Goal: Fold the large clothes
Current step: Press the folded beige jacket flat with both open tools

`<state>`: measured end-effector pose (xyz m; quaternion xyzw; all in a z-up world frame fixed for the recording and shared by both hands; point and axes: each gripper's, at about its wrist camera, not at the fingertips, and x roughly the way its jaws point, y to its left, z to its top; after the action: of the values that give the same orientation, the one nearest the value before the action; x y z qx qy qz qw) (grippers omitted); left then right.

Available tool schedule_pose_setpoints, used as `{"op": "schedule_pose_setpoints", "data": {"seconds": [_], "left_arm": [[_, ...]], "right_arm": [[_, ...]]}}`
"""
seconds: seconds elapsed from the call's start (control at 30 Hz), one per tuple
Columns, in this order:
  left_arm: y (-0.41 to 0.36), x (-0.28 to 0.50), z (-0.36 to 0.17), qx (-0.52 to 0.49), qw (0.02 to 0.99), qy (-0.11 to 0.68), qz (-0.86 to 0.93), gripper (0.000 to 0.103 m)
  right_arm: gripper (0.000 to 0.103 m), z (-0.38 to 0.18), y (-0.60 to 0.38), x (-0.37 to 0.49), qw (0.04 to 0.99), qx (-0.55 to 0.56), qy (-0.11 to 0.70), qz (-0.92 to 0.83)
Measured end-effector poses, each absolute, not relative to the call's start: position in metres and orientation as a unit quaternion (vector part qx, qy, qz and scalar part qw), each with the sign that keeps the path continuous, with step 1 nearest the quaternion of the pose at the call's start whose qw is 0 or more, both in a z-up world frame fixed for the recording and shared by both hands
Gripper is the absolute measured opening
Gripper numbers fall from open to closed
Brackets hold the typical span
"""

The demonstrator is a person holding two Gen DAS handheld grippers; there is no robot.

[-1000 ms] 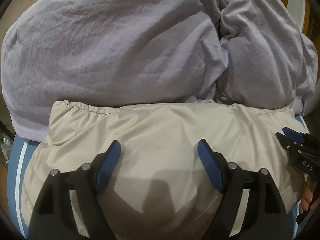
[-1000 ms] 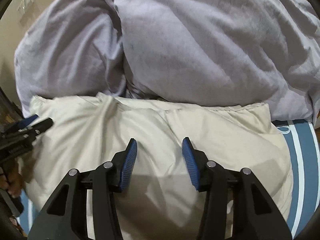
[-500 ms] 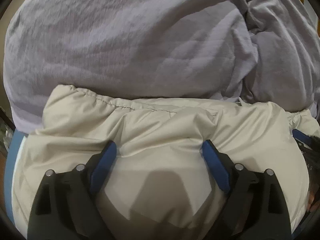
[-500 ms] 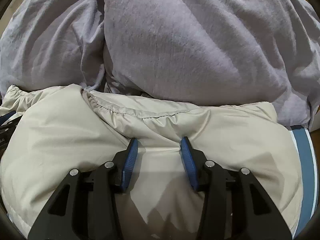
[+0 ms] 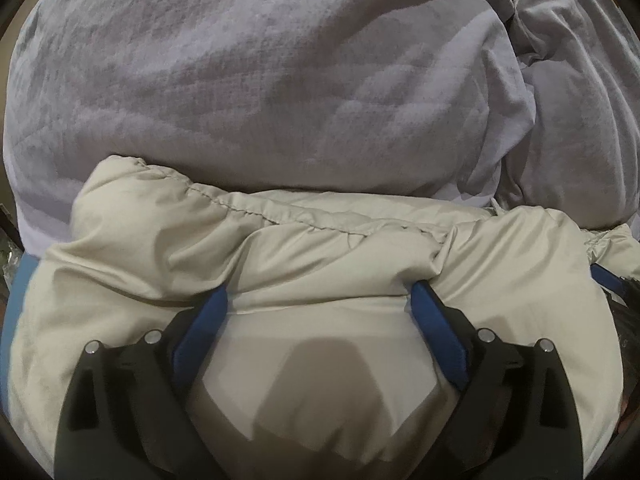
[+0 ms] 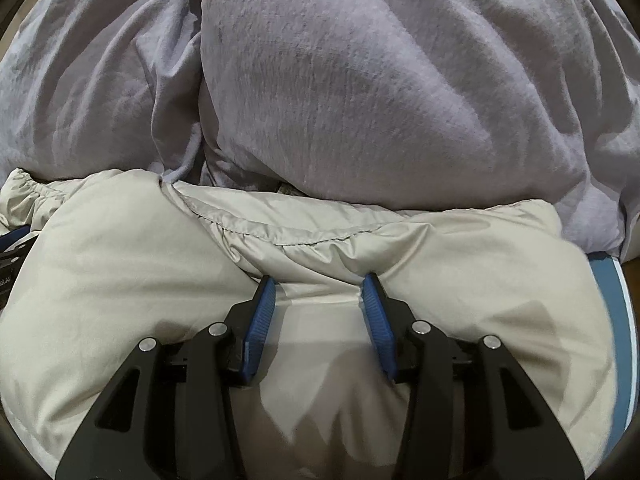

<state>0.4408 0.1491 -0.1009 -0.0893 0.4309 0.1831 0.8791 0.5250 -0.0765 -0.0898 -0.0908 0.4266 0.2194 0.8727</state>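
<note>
A puffy beige jacket (image 5: 320, 248) lies folded on the bed, its stitched hem running across the far edge; it also fills the lower half of the right wrist view (image 6: 120, 264). My left gripper (image 5: 320, 296) is open, its blue pads pressed down into the jacket's top layer. My right gripper (image 6: 318, 284) is open too, narrower, with its tips pushed into the fabric just below the hem seam. The right gripper's tip shows at the left wrist view's right edge (image 5: 608, 280).
A bulky lilac-grey duvet (image 5: 280, 80) is heaped right behind the jacket, touching its far edge; it also shows in the right wrist view (image 6: 380, 80). A blue and white striped sheet (image 6: 608, 280) shows beside the jacket.
Both grippers moved forward and down onto the jacket. The jacket's far edge has been pushed closer against the duvet and bunched up around the fingertips.
</note>
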Motion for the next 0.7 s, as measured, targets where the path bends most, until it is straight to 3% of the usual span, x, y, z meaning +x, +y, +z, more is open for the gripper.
{"op": "schedule_pose_setpoints", "data": {"seconds": [0.37, 0.7], "left_arm": [[0.189, 0.422, -0.062, -0.088, 0.884, 0.397, 0.229, 0.093], [0.223, 0.424, -0.091, -0.085, 0.87, 0.411, 0.26, 0.093]], "right_arm": [[0.057, -0.036, -0.064, 0.499, 0.864, 0.007, 0.415, 0.284], [0.06, -0.066, -0.02, 0.496, 0.861, -0.044, 0.422, 0.282]]}}
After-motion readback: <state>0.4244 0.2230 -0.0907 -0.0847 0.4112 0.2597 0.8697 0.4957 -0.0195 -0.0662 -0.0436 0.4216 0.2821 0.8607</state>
